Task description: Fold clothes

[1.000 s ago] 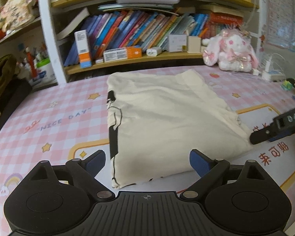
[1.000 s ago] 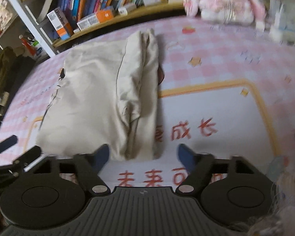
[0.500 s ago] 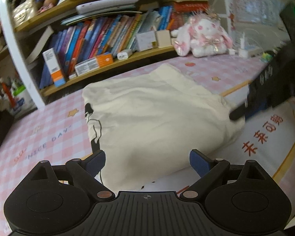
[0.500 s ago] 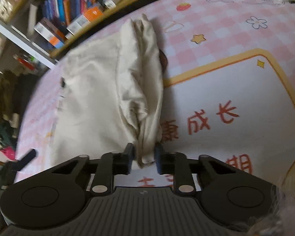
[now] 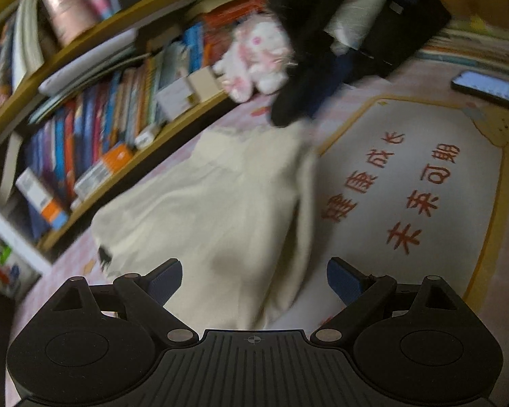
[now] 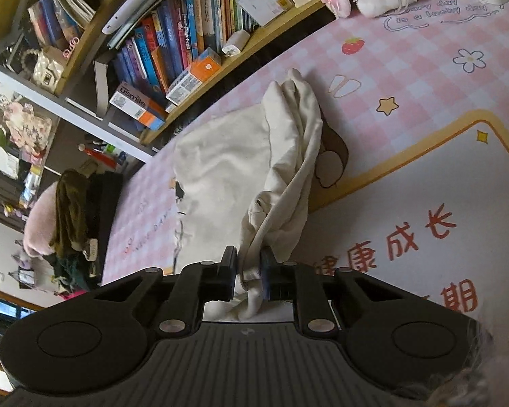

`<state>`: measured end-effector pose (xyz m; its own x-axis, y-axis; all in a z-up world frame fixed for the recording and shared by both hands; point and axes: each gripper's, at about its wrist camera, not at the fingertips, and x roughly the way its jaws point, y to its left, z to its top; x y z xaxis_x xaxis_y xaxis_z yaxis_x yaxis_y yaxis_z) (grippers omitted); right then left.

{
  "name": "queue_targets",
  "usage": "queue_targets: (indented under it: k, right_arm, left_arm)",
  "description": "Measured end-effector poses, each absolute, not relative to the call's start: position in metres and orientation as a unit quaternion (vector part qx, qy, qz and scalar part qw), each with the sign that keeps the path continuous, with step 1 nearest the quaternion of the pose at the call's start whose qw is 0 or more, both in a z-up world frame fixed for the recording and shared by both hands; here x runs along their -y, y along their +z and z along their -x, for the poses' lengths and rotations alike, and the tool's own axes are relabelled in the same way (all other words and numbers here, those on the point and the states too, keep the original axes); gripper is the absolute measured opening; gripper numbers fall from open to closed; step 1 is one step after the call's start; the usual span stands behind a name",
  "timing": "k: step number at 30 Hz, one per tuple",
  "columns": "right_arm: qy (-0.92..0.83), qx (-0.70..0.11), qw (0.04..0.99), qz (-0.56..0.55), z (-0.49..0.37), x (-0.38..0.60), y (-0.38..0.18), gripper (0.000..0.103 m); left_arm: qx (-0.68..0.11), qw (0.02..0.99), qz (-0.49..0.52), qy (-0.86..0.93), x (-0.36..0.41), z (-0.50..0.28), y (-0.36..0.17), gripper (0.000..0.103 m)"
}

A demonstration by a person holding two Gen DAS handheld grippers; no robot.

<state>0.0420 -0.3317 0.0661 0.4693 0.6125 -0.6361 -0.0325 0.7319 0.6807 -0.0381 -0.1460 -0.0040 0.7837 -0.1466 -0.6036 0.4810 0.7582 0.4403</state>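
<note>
A cream garment point(image 5: 227, 203) with a black print lies folded on the pink chequered table cover. My left gripper point(image 5: 254, 278) is open and hangs over the garment's near edge, with cloth below its fingers but not pinched. My right gripper point(image 6: 248, 268) has its jaws closing on a bunched fold at the garment's point(image 6: 220, 169) right edge. The pads press on the cloth and raise it off the table. In the blurred left wrist view the right gripper point(image 5: 288, 118) shows as a dark shape at the garment's far corner.
A bookshelf point(image 6: 173, 51) full of books runs along the table's far side. A white and pink plush bunny point(image 5: 258, 57) sits by it. A phone point(image 5: 488, 90) lies at the right, past a white mat point(image 5: 407, 186) with red characters. Clothes are heaped point(image 6: 68, 210) at the left.
The right gripper went from open to shut on the garment's right edge and lifted it. The left gripper rolled and swung towards the garment's right side, staying open.
</note>
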Motion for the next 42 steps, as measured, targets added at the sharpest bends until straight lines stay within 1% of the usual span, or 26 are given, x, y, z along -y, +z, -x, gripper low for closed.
queue_targets:
  k: [1, 3, 5, 9, 11, 13, 14, 15, 16, 20, 22, 25, 28, 29, 31, 36, 40, 42]
  right_arm:
    - [0.206, -0.472, 0.799, -0.310, -0.042, 0.332, 0.069, 0.003]
    - [0.212, -0.468, 0.803, -0.302, -0.042, 0.329, 0.074, 0.002]
    - [0.214, -0.464, 0.813, -0.279, -0.041, 0.324, 0.079, 0.002]
    - [0.213, -0.466, 0.825, -0.238, -0.035, 0.318, 0.082, 0.003]
    - [0.202, -0.475, 0.828, -0.220, -0.031, 0.318, 0.079, 0.005]
    - [0.180, -0.491, 0.828, -0.204, -0.026, 0.322, 0.073, 0.024]
    - [0.164, -0.503, 0.825, -0.200, -0.025, 0.326, 0.068, 0.053]
    - [0.147, -0.515, 0.821, -0.197, -0.025, 0.329, 0.062, 0.077]
    - [0.129, -0.528, 0.815, -0.203, -0.025, 0.333, 0.055, 0.079]
    - [0.098, -0.564, 0.784, -0.241, -0.029, 0.343, 0.027, 0.079]
    - [0.090, -0.567, 0.779, -0.251, -0.031, 0.342, 0.020, 0.078]
    - [0.094, -0.563, 0.786, -0.239, -0.034, 0.333, 0.021, 0.073]
    - [0.099, -0.568, 0.787, -0.221, -0.036, 0.320, 0.022, 0.037]
    - [0.111, -0.579, 0.776, -0.224, -0.039, 0.318, 0.019, 0.018]
    - [0.120, -0.585, 0.767, -0.235, -0.041, 0.318, 0.019, 0.015]
    - [0.157, -0.532, 0.774, -0.305, -0.039, 0.334, 0.053, 0.011]
    - [0.185, -0.501, 0.785, -0.314, -0.038, 0.332, 0.081, 0.010]
    - [0.188, -0.498, 0.796, -0.287, -0.036, 0.327, 0.087, 0.009]
  left_arm:
    - [-0.276, 0.893, -0.309, -0.177, 0.149, 0.038, -0.007, 0.094]
    - [-0.274, 0.891, -0.312, -0.180, 0.151, 0.036, -0.010, 0.094]
    - [-0.274, 0.892, -0.309, -0.181, 0.150, 0.032, -0.011, 0.090]
    - [-0.275, 0.893, -0.305, -0.185, 0.147, 0.028, -0.011, 0.090]
    - [-0.273, 0.892, -0.307, -0.187, 0.147, 0.031, -0.011, 0.090]
    - [-0.274, 0.891, -0.309, -0.191, 0.147, 0.033, -0.010, 0.090]
    - [-0.274, 0.889, -0.310, -0.193, 0.148, 0.035, -0.011, 0.090]
    - [-0.274, 0.889, -0.312, -0.195, 0.148, 0.036, -0.011, 0.090]
    - [-0.274, 0.888, -0.312, -0.199, 0.148, 0.038, -0.011, 0.091]
    - [-0.273, 0.884, -0.319, -0.206, 0.149, 0.043, -0.010, 0.091]
    - [-0.274, 0.883, -0.322, -0.207, 0.149, 0.045, -0.010, 0.091]
    - [-0.277, 0.884, -0.319, -0.201, 0.147, 0.046, -0.010, 0.091]
    - [-0.279, 0.885, -0.316, -0.195, 0.146, 0.047, -0.010, 0.091]
    - [-0.279, 0.886, -0.316, -0.193, 0.146, 0.047, -0.010, 0.091]
    - [-0.279, 0.887, -0.317, -0.189, 0.146, 0.048, -0.011, 0.091]
    - [-0.276, 0.890, -0.318, -0.173, 0.144, 0.045, -0.012, 0.091]
    - [-0.269, 0.893, -0.331, -0.146, 0.140, 0.036, -0.013, 0.091]
    - [-0.269, 0.896, -0.328, -0.134, 0.131, 0.031, -0.012, 0.076]
